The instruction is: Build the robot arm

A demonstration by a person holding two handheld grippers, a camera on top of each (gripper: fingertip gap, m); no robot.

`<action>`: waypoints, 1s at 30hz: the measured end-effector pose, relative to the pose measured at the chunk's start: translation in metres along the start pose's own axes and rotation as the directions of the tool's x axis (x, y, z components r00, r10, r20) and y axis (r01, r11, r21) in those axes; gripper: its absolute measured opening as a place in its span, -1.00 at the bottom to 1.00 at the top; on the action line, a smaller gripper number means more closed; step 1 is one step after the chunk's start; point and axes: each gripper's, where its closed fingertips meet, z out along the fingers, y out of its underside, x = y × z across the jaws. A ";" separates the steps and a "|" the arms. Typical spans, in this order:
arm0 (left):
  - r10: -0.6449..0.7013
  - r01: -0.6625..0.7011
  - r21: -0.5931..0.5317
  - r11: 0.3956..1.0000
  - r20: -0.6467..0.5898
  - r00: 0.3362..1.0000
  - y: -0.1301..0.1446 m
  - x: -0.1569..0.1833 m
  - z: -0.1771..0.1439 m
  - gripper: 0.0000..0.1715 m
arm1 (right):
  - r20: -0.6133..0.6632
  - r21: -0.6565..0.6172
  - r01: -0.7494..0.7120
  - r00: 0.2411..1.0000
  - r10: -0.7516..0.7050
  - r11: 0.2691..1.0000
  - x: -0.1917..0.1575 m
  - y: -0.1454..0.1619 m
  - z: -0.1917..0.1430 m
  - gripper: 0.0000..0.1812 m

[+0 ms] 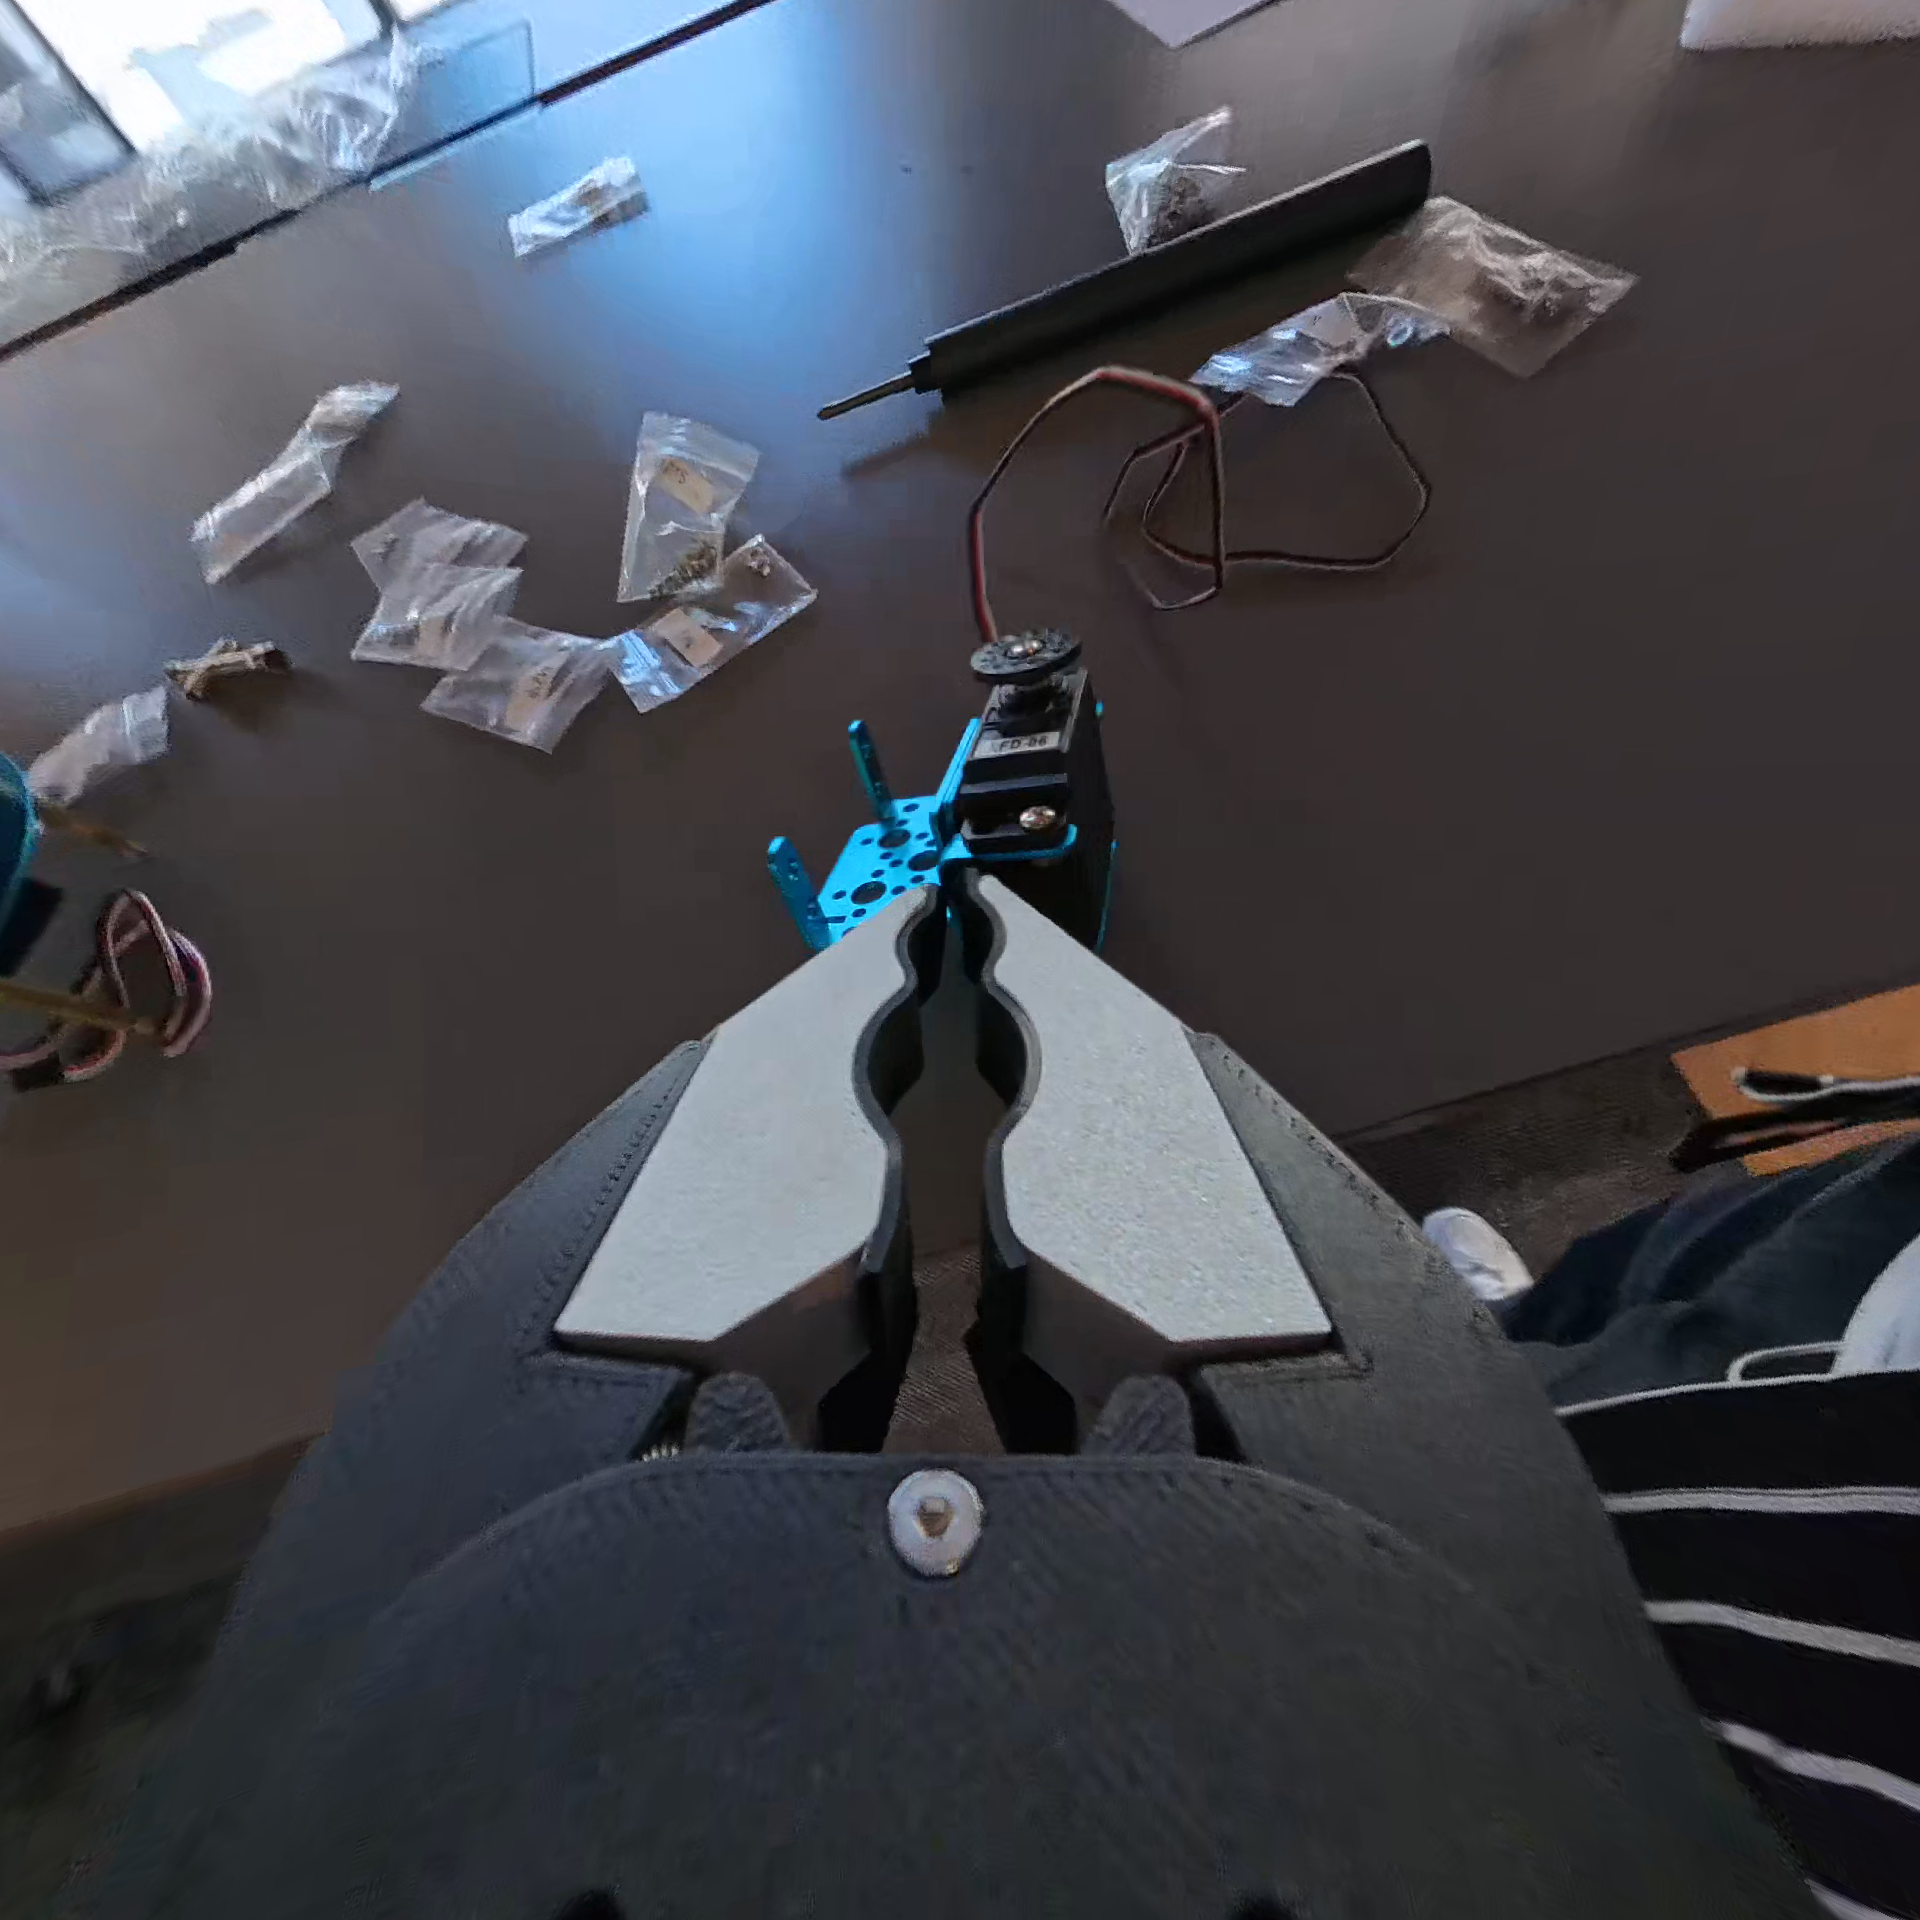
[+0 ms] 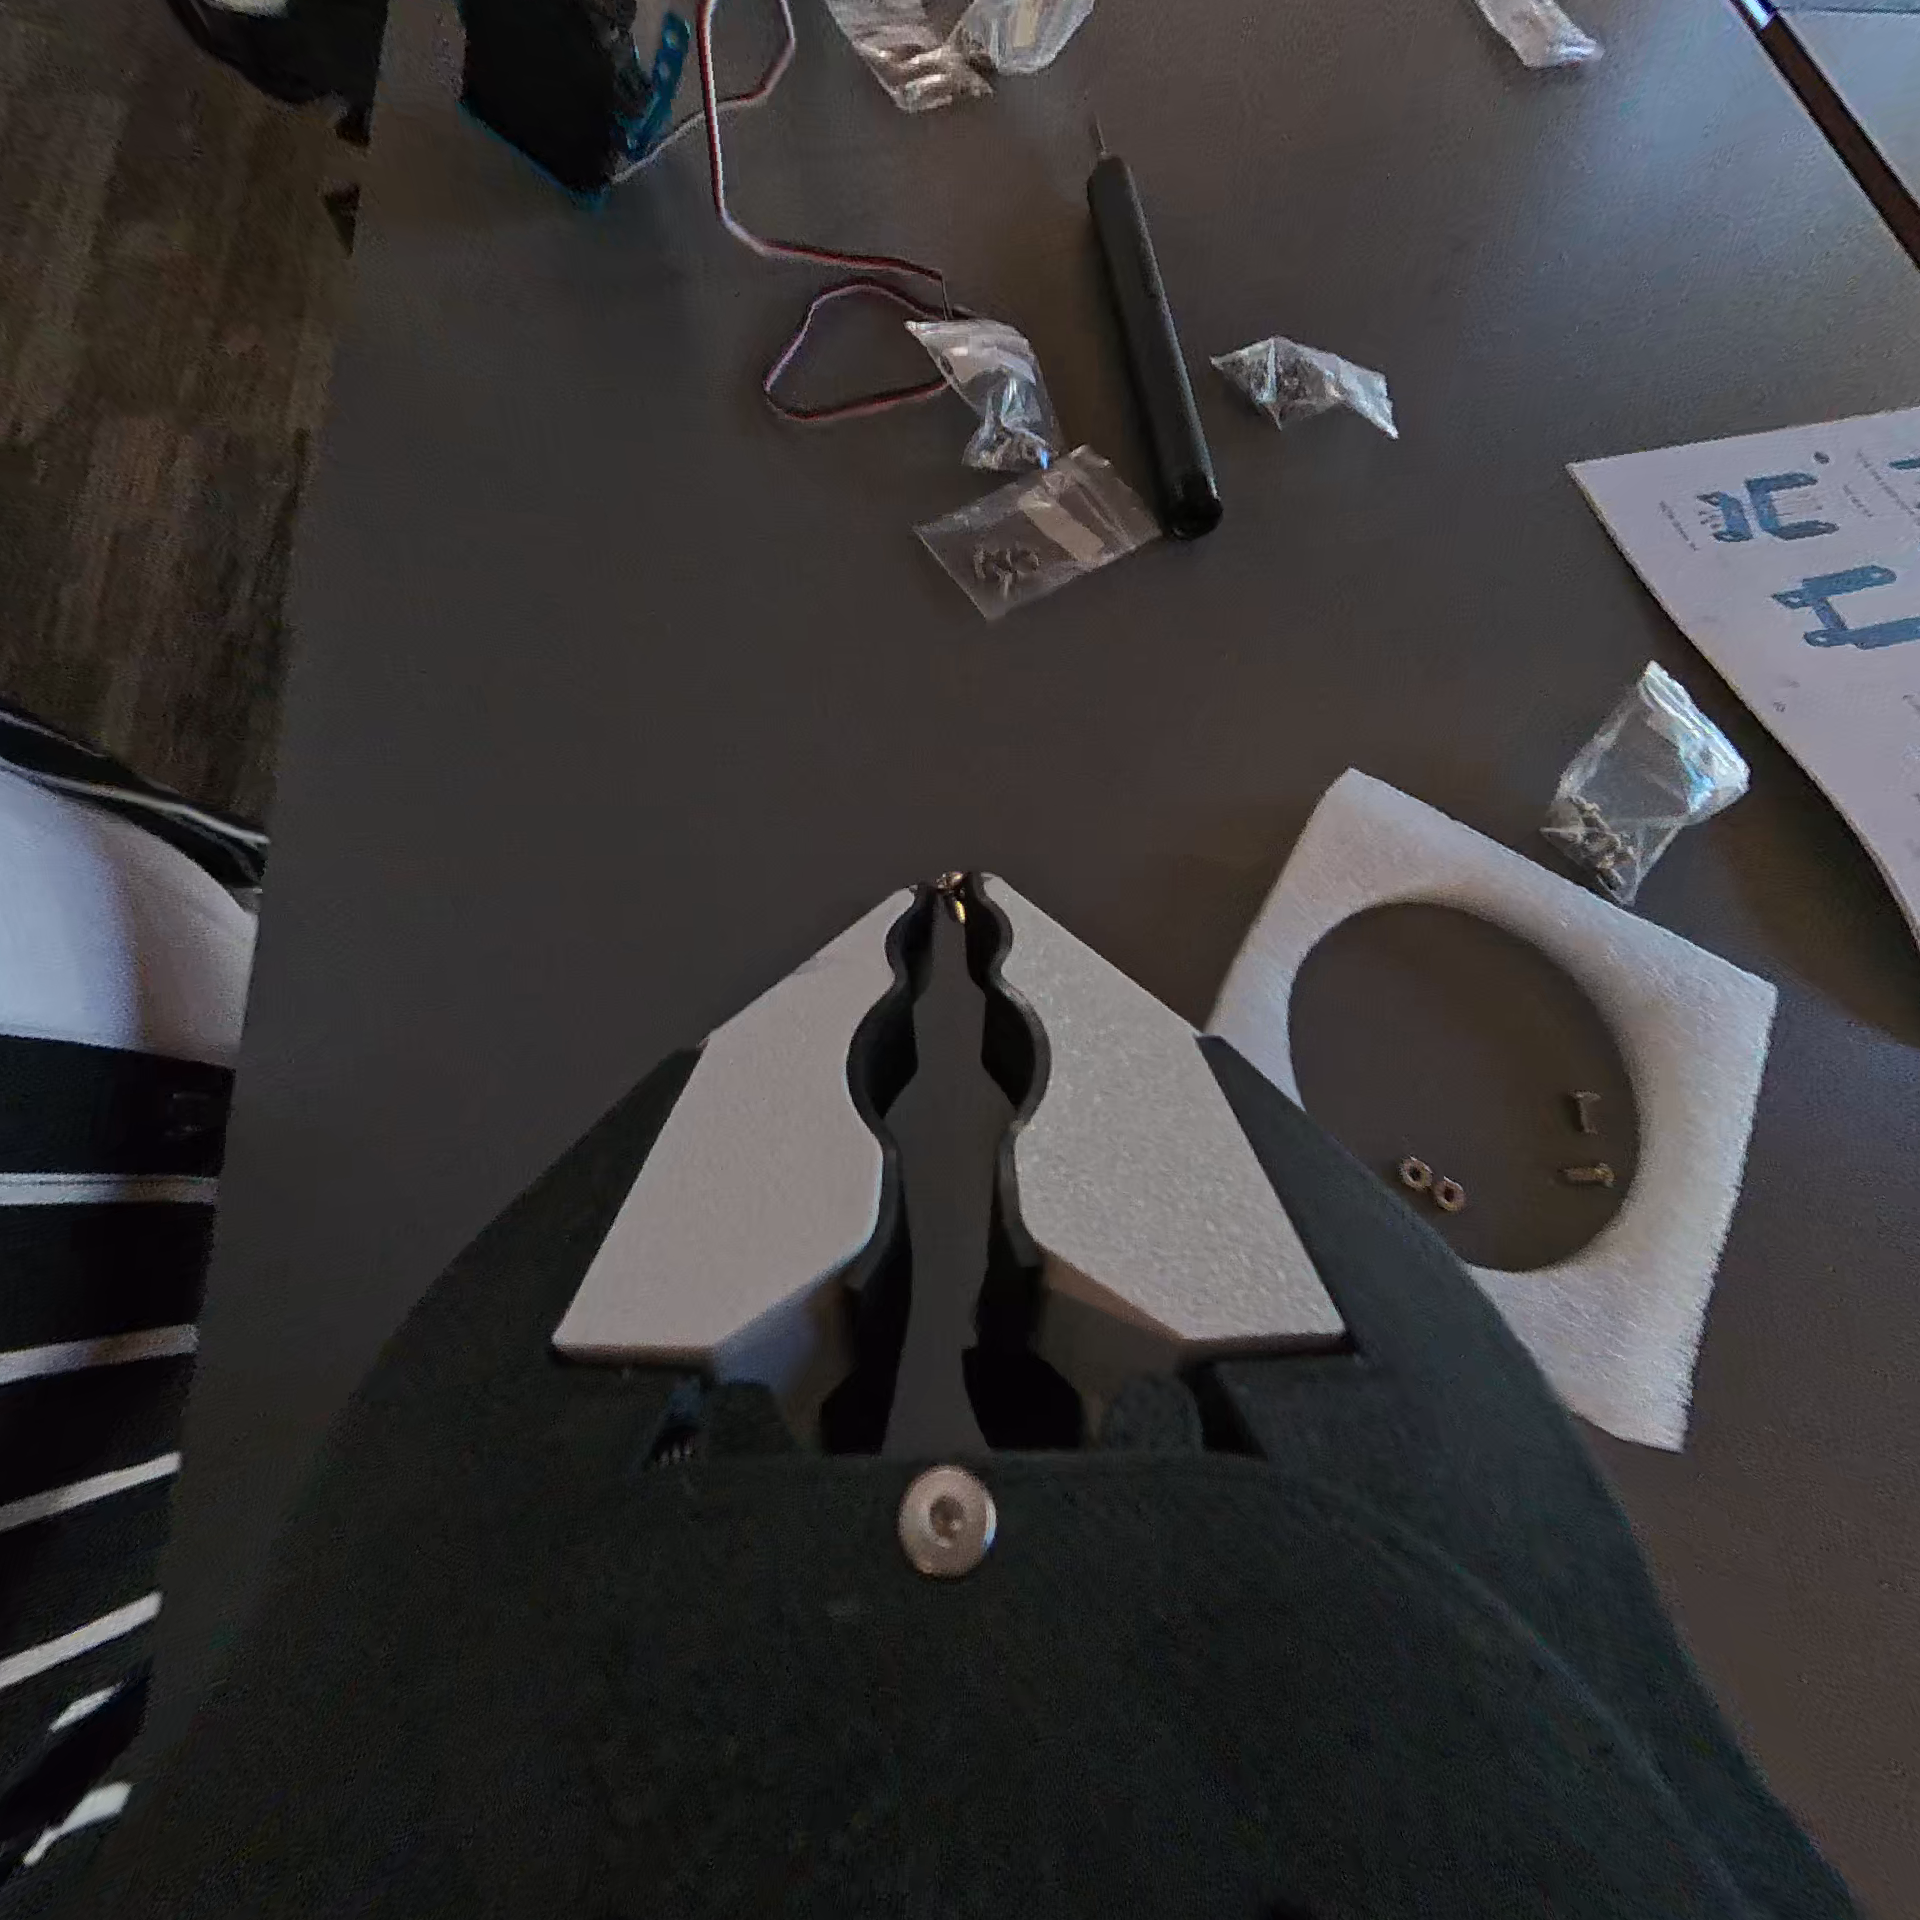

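In the left wrist view my left gripper (image 1: 951, 894) is shut on the edge of a blue perforated metal bracket (image 1: 883, 862). A black servo motor (image 1: 1034, 790) with a round horn is mounted in that bracket, and its red and dark wire (image 1: 1195, 478) trails across the dark table (image 1: 1455, 779). The bracket and servo also show at the top left of the right wrist view (image 2: 582, 83). In the right wrist view my right gripper (image 2: 951, 894) is shut on a small metal screw (image 2: 948, 889) at its fingertips, above the table (image 2: 623, 675).
A black screwdriver (image 1: 1174, 270) (image 2: 1148, 332) lies beyond the wire. Several clear bags of hardware (image 1: 582, 623) (image 2: 1023, 530) are scattered about. A white foam frame (image 2: 1382, 883) encloses loose screws and nuts (image 2: 1434, 1184). A printed sheet (image 2: 1766, 603) lies at right. A person's striped sleeve (image 1: 1766, 1558) is near. The left gripper's tips are roughly 35 cm from the right gripper's. Both grippers' tips are roughly 20 cm from the black screwdriver (image 1: 1174, 270). Look for it in the right wrist view (image 2: 1139, 331) too.
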 end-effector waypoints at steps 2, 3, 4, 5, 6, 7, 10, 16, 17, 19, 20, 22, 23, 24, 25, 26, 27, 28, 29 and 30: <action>0.063 -0.062 0.025 0.998 -0.035 0.997 0.004 -0.004 0.003 -0.99 | -0.003 0.024 -0.027 1.000 0.027 0.999 -0.007 -0.011 0.007 -0.95; 0.089 -0.087 0.028 0.996 -0.056 0.995 0.007 -0.006 0.005 -0.98 | -0.001 0.033 -0.040 0.999 0.040 0.999 -0.011 -0.016 0.011 -0.95; 0.115 -0.113 0.031 0.993 -0.083 0.990 0.010 -0.008 0.007 -0.98 | 0.005 0.042 -0.052 0.999 0.052 0.998 -0.016 -0.023 0.016 -0.95; 0.147 -0.143 0.044 0.989 -0.121 0.982 0.012 -0.009 0.007 -0.98 | 0.017 0.053 -0.062 0.998 0.061 0.997 -0.021 -0.030 0.022 -0.95; 0.180 -0.171 0.068 0.983 -0.154 0.972 0.014 -0.011 0.007 -0.98 | 0.029 0.066 -0.070 0.997 0.069 0.995 -0.027 -0.038 0.028 -0.95; 0.208 -0.193 0.099 0.976 -0.178 0.962 0.013 -0.013 0.007 -0.99 | 0.037 0.079 -0.078 0.996 0.076 0.994 -0.033 -0.046 0.035 -0.95; 0.275 -0.234 0.184 0.955 -0.245 0.930 0.013 -0.019 0.008 -0.99 | 0.058 0.110 -0.108 0.993 0.102 0.988 -0.049 -0.070 0.059 -0.95; 0.233 -0.181 0.190 0.965 -0.300 0.925 0.021 -0.046 0.020 -0.96 | 0.134 0.154 -0.169 0.980 0.149 0.974 -0.082 -0.114 0.112 -0.95; 0.192 -0.141 0.173 0.975 -0.324 0.926 0.025 -0.048 0.021 -0.97 | 0.129 0.153 -0.173 0.980 0.154 0.973 -0.085 -0.117 0.119 -0.95; 0.122 -0.069 0.161 0.985 -0.352 0.928 0.030 -0.054 0.020 -0.88 | 0.115 0.150 -0.194 0.977 0.178 0.969 -0.087 -0.118 0.133 -0.95; 0.094 -0.035 0.166 0.986 -0.364 0.926 0.031 -0.057 0.018 -0.82 | 0.112 0.149 -0.211 0.974 0.196 0.966 -0.089 -0.118 0.138 -0.95; 0.042 0.036 0.181 0.983 -0.411 0.911 0.032 -0.061 0.010 -0.72 | 0.115 0.154 -0.250 0.965 0.234 0.956 -0.092 -0.118 0.145 -0.95; 0.018 0.070 0.185 0.980 -0.435 0.900 0.030 -0.063 0.005 -0.67 | 0.113 0.153 -0.263 0.962 0.247 0.953 -0.093 -0.118 0.147 -0.95; 0.002 0.097 0.188 0.977 -0.464 0.886 0.027 -0.063 0.000 -0.63 | 0.104 0.148 -0.267 0.962 0.253 0.952 -0.093 -0.117 0.150 -0.95; -0.005 0.114 0.193 0.975 -0.492 0.870 0.022 -0.062 -0.004 -0.58 | 0.093 0.142 -0.265 0.963 0.254 0.954 -0.093 -0.116 0.152 -0.95; -0.005 0.121 0.196 0.973 -0.510 0.860 0.015 -0.059 -0.006 -0.52 | 0.088 0.139 -0.265 0.963 0.255 0.954 -0.093 -0.116 0.153 -0.95; 0.005 0.118 0.199 0.973 -0.526 0.850 0.007 -0.054 -0.008 -0.44 | 0.089 0.137 -0.267 0.963 0.256 0.954 -0.094 -0.117 0.155 -0.95; 0.021 0.105 0.200 0.974 -0.542 0.840 0.000 -0.047 -0.008 -0.40 | 0.093 0.138 -0.266 0.963 0.255 0.954 -0.095 -0.119 0.156 -0.95; 0.036 0.085 0.194 0.977 -0.550 0.834 -0.007 -0.040 -0.005 -0.36 | 0.101 0.141 -0.260 0.964 0.248 0.955 -0.097 -0.121 0.157 -0.95; 0.047 0.061 0.179 0.982 -0.547 0.836 -0.011 -0.034 0.000 -0.34 | 0.108 0.142 -0.251 0.965 0.237 0.957 -0.099 -0.123 0.158 -0.95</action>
